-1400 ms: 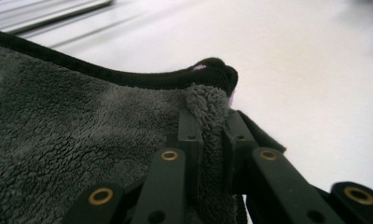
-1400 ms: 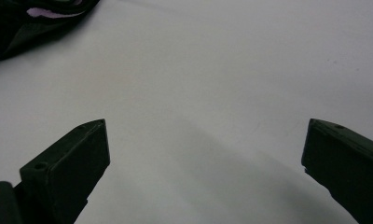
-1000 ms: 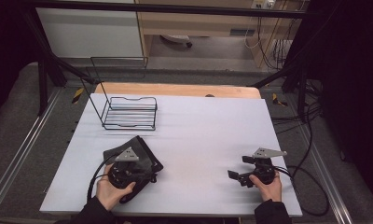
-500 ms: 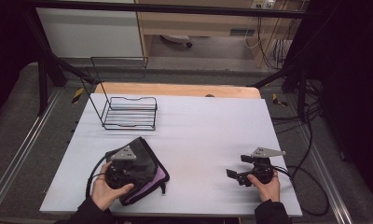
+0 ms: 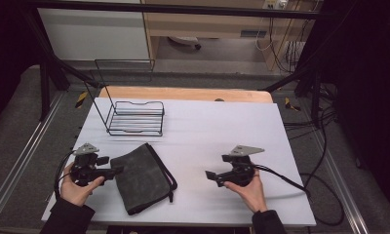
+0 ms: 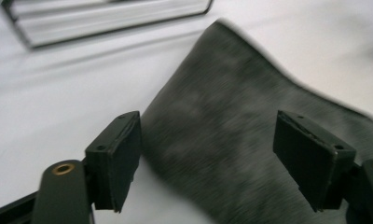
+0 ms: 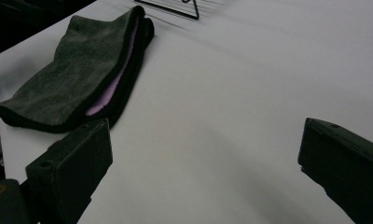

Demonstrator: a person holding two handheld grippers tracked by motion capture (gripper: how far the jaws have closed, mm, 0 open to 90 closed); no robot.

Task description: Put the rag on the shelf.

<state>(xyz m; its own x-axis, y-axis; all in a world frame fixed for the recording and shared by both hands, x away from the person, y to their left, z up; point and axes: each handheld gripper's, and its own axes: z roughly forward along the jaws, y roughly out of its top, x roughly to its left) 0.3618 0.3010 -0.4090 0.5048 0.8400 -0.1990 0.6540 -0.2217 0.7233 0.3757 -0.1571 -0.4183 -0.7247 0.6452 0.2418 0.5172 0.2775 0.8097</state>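
1. We see the folded dark grey cloth with a pink inner layer (image 5: 143, 176) lying flat on the white table top (image 5: 212, 126), toward its near left part, one corner close to the near edge.
2. Our left gripper (image 5: 119, 169) sits just left of the cloth, jaws spread wide and pointing at its left edge; in the left gripper view the cloth (image 6: 250, 154) lies between and beyond the two black pads (image 6: 114, 158), and nothing is pinched.
3. Our right gripper (image 5: 208, 175) is well apart from the cloth on the right, jaws likewise wide apart over bare table, with the cloth (image 7: 82, 74) seen across open surface in its own view.
4. Between the two grippers the table is bare, and so is the wide stretch toward the far right corner.
5. The black wire rack (image 5: 134, 117) stands at the far left, near the table's back edge, apart from the cloth.
6. The left gripper view is blurred, so we cannot tell whether its left pad touches the cloth's edge. The cloth's underside is hidden.
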